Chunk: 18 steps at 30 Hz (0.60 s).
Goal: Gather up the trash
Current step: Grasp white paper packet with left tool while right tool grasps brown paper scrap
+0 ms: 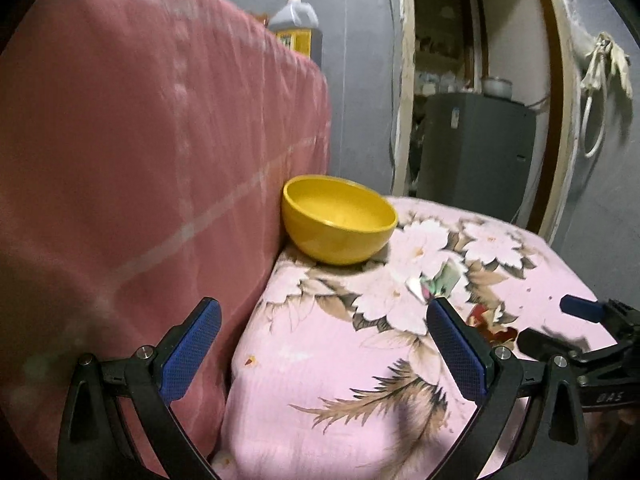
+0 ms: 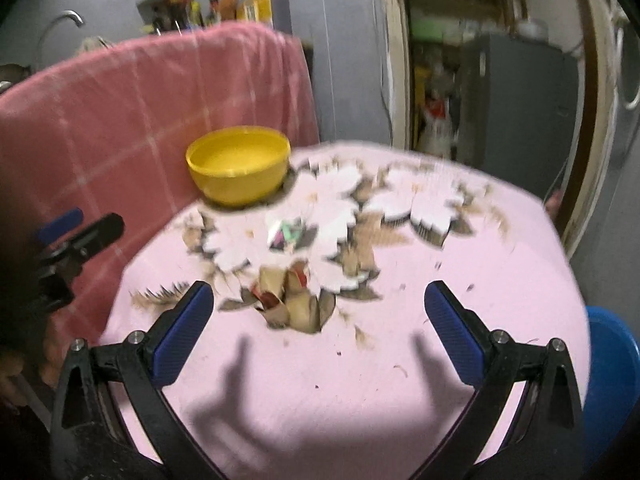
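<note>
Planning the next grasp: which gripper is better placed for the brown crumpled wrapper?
Right. The right gripper is open with the brown crumpled wrapper centred between its fingers. The left gripper, also open, points at bare floral cloth beside the yellow bowl.

Bowl (image 2: 239, 170) behind wrapper (image 2: 289, 233), perhaps crumpled paper (image 2: 286, 298) nearest.

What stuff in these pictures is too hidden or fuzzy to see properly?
- Small crumpled wrapper: left wrist view, partly behind a blue pad of the left tongs; its print is unreadable.
- Brown crumpled paper scrap: right wrist view, motion blur hides its exact shape.
- Round yellow plastic bowl: blur hides whether anything small is inside.
- Blue tub: cut off by the right edge.
</note>
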Available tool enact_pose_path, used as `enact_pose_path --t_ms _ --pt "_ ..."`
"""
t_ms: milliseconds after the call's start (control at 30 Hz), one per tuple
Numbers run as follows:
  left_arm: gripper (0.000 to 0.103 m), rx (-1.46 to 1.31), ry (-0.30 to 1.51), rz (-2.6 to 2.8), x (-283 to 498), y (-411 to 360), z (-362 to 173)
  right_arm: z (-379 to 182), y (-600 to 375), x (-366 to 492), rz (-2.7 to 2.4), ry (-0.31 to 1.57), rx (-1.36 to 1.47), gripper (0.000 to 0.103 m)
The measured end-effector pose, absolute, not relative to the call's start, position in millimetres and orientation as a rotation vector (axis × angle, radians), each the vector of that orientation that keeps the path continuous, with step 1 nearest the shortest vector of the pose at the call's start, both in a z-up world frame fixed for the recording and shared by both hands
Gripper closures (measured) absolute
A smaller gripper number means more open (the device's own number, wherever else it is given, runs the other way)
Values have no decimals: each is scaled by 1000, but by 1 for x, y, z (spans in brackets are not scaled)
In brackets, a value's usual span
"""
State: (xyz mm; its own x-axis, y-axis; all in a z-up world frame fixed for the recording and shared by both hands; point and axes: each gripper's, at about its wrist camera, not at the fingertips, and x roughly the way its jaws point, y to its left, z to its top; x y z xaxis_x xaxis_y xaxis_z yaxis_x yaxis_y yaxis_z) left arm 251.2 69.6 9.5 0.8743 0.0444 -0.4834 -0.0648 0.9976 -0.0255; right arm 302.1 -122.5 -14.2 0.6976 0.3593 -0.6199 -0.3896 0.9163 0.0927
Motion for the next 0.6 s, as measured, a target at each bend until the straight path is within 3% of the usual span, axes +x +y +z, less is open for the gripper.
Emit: enact_pose_path --t_ms 267,333,433,500,600 --pt "2 -86 643 34 274 77 -5 -37 -108 329 489 845 -79 0" --pt "2 -88 659 32 276 77 -5 -39 -109 330 511 859 -66 6" --pt "2 -83 673 28 278 75 -7 -37 -111 329 533 853 -57 22" --pt "2 -74 680 25 278 73 -7 -36 -112 329 545 849 -56 39" --pt "2 -59 687 22 280 70 -7 -36 -115 327 578 843 -49 53"
